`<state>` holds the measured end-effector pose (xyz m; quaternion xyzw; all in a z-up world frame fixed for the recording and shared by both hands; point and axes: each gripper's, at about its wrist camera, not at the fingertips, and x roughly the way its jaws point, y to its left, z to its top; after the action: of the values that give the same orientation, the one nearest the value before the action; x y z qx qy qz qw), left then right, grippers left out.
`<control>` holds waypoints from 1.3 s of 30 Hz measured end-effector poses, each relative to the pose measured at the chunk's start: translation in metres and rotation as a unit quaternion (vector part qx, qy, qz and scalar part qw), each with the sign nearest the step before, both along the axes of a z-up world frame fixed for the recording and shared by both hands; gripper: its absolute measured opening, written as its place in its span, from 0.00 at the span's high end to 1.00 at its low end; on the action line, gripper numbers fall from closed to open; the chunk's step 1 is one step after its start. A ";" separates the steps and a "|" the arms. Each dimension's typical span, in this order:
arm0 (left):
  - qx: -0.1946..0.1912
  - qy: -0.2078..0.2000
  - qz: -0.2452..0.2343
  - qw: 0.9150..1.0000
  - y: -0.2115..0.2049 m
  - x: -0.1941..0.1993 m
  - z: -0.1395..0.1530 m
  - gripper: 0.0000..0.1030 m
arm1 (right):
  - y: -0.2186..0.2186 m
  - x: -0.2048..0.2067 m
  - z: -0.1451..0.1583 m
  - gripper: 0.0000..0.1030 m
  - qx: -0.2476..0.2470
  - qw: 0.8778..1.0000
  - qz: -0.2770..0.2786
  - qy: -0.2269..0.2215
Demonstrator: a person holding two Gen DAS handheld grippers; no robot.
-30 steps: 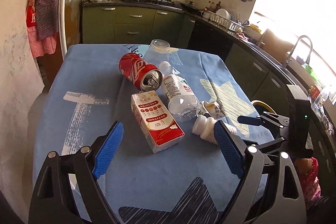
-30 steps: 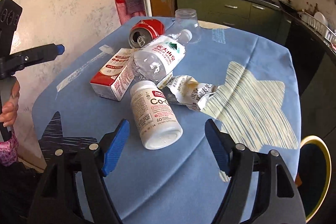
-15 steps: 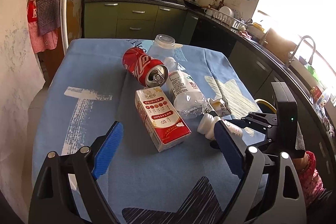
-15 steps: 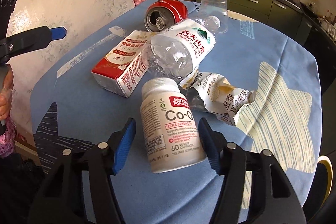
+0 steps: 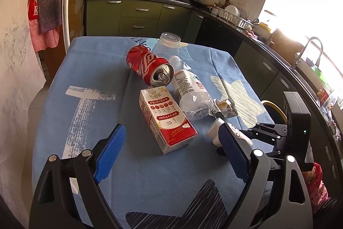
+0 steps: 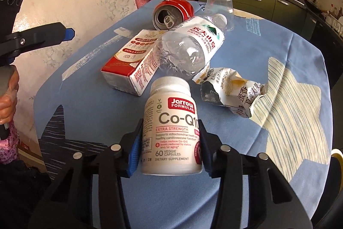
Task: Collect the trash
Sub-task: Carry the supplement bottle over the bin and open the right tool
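2 claws | right claw [image 6: 169,151] — clamps supplement bottle [image 6: 171,126] | left claw [image 5: 171,156] — spread

The surface [image 6: 278,57] is covered in matt blue cloth printed with rough-looking brushed stars, and on it lie a glossy red metal can [image 5: 149,68], a crinkled clear plastic water bottle [image 6: 188,50] with a smooth paper-like label, a clear plastic cup [image 5: 169,40], a smooth printed carton [image 5: 167,119] and a crumpled, shiny foil-lined wrapper [image 6: 231,93]. The white pill bottle [image 6: 171,130] is smooth satin plastic with a glossy label. The left tongs [image 5: 171,151] are matt black plastic with ribbed blue pads [image 5: 111,149] and bright metal pins.
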<state>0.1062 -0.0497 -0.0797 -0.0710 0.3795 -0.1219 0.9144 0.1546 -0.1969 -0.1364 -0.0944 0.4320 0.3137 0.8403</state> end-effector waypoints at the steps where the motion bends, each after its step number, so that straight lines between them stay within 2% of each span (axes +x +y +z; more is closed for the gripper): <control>1: 0.000 0.000 -0.001 1.000 -0.001 0.000 0.000 0.15 | -0.003 -0.003 0.002 0.57 0.004 1.000 -0.004 -0.002; 7: 0.002 0.001 -0.005 1.000 -0.004 0.000 0.000 0.15 | -0.033 -0.021 0.021 0.57 0.030 0.998 -0.049 -0.022; 12: 0.005 0.004 -0.013 1.000 -0.009 0.000 -0.001 0.15 | -0.097 -0.018 0.034 0.57 0.027 0.988 -0.148 -0.039; 14: 0.007 0.006 -0.014 1.000 -0.011 0.000 -0.002 0.15 | -0.132 -0.012 0.035 0.56 0.017 0.978 -0.206 -0.040; 19: 0.013 0.010 -0.017 1.000 -0.018 0.001 -0.004 0.15 | -0.233 0.004 0.021 0.56 -0.012 0.932 -0.361 -0.019; 22: 0.017 0.013 -0.021 1.000 -0.023 0.004 -0.005 0.15 | -0.275 0.008 0.005 0.56 -0.030 0.908 -0.419 0.001; 25: 0.022 0.019 -0.024 0.999 -0.028 0.007 -0.007 0.15 | -0.298 0.008 -0.010 0.56 -0.047 0.893 -0.448 0.012; 31: 0.030 0.028 -0.029 0.999 -0.038 0.012 -0.011 0.15 | -0.316 0.013 -0.034 0.56 -0.074 0.877 -0.474 0.029; 34: 0.033 0.031 -0.029 0.999 -0.041 0.013 -0.013 0.15 | -0.322 0.006 -0.033 0.44 -0.079 0.863 -0.500 0.007; 36: 0.035 0.033 -0.028 0.998 -0.043 0.015 -0.015 0.15 | -0.321 0.000 -0.030 0.44 -0.071 0.860 -0.505 0.000; 39: 0.035 0.038 -0.020 0.998 -0.042 0.019 -0.017 0.15 | -0.314 -0.010 -0.024 0.41 -0.074 0.862 -0.501 -0.012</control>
<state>0.1254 -0.0916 -0.0971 -0.0362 0.4194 -0.1238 0.8986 0.1443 -0.5106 -0.1606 0.0690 0.4328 -0.1837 0.8799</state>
